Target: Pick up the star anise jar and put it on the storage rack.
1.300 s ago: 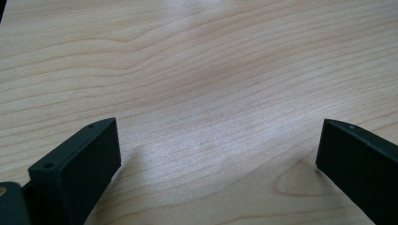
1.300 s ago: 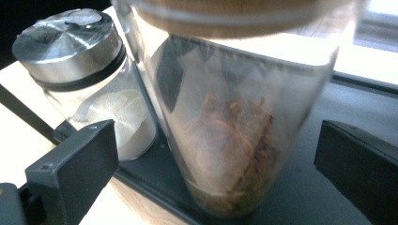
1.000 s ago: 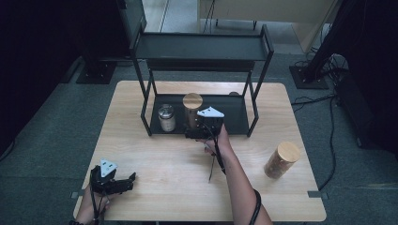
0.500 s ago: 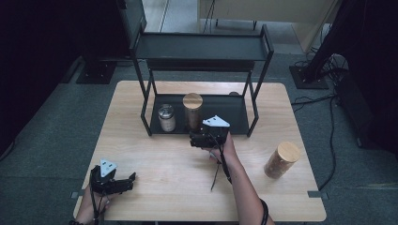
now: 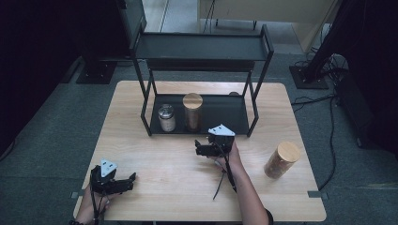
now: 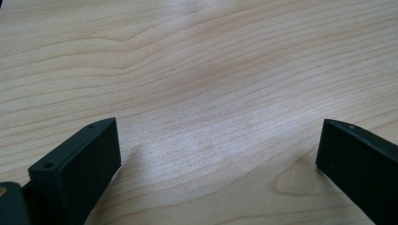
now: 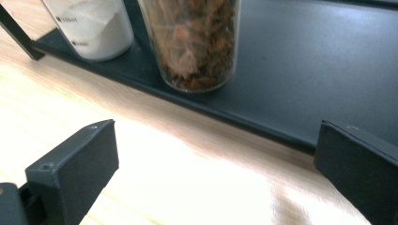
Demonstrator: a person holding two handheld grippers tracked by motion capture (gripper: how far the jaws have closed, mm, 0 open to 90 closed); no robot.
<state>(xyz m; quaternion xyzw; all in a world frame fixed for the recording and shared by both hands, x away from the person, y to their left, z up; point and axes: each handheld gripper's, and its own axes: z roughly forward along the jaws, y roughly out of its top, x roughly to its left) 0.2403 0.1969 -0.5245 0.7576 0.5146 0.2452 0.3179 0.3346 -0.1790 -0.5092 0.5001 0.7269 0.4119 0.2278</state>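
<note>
While the high view looks down on the wooden tabletop point(image 5: 178, 183), the right tool point(image 5: 201, 150) sits just in front of the black two-tier rack point(image 5: 263, 47), its jaws apart and holding nothing. Just ahead of it on the rack's lower shelf stands a cork-lidded glass jar point(image 5: 192, 111) of brown pieces, and beside that a shorter metal-lidded jar point(image 5: 166, 117). Well off to this tool's right a second cork-lidded jar point(image 5: 280, 159) stands alone on the tabletop. The left tool point(image 5: 127, 182) rests near the front left corner, well apart from everything, jaws apart and empty; the hand behind it is partly cut off by the bottom edge.

Seen from the left gripper view, the left tool point(image 6: 216, 154) has its two black jaws spread wide over bare wood grain, with nothing between them.

Seen from the right gripper view, the right tool point(image 7: 216, 154) is likewise wide open and empty. Beyond its jaws lies the shelf edge, with the brown-filled jar point(image 7: 192, 42) ahead and slightly left, its top cut off. The jar of white powder point(image 7: 91, 26) stands farther left, also cropped; its small label print is too blurred to read.
</note>
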